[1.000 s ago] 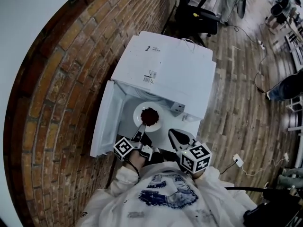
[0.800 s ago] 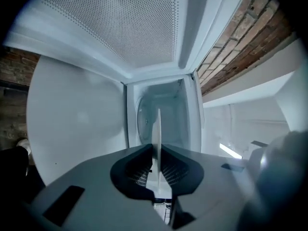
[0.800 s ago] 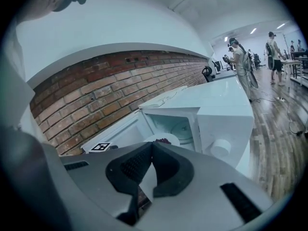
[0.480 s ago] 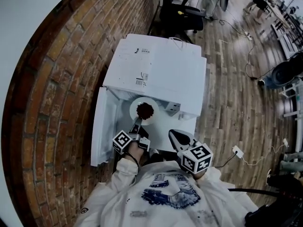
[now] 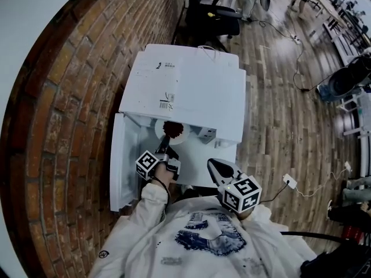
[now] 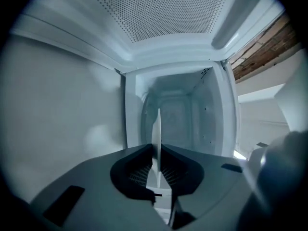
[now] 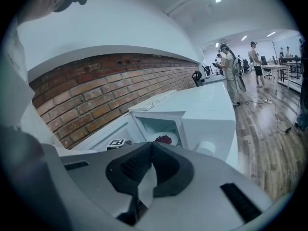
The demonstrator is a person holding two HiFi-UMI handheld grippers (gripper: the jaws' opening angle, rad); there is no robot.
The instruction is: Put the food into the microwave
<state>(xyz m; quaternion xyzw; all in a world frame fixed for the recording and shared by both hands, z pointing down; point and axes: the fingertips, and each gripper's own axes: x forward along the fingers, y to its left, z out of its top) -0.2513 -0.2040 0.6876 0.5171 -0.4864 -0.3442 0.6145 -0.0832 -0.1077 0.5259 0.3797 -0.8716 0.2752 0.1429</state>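
There is one microwave, a white box with a smooth, flat top, which stands against a wall of rough red brick. Its one door is swung fully open to the left. The inner side of the door is white and carries a panel of fine small holes. The cavity behind it is pale, with smooth walls and rounded corners.

There is one plate, round, white and thin. It carries one small heap of dark red food with a crumbly look. The plate is at the mouth of the cavity: its far part is already under the top of the microwave, and the near rim is outside.

Of the two grippers, the left gripper has its jaws closed on the near rim of the plate. In the left gripper view this rim shows edge-on as a thin white line, pinched between the ribbed black pads, and the cavity is straight ahead. The right gripper is held back, in front of the microwave's right side. Its jaws are closed together, tip against tip, with nothing between them.

The floor is of wooden planks. One black office chair stands behind the microwave.
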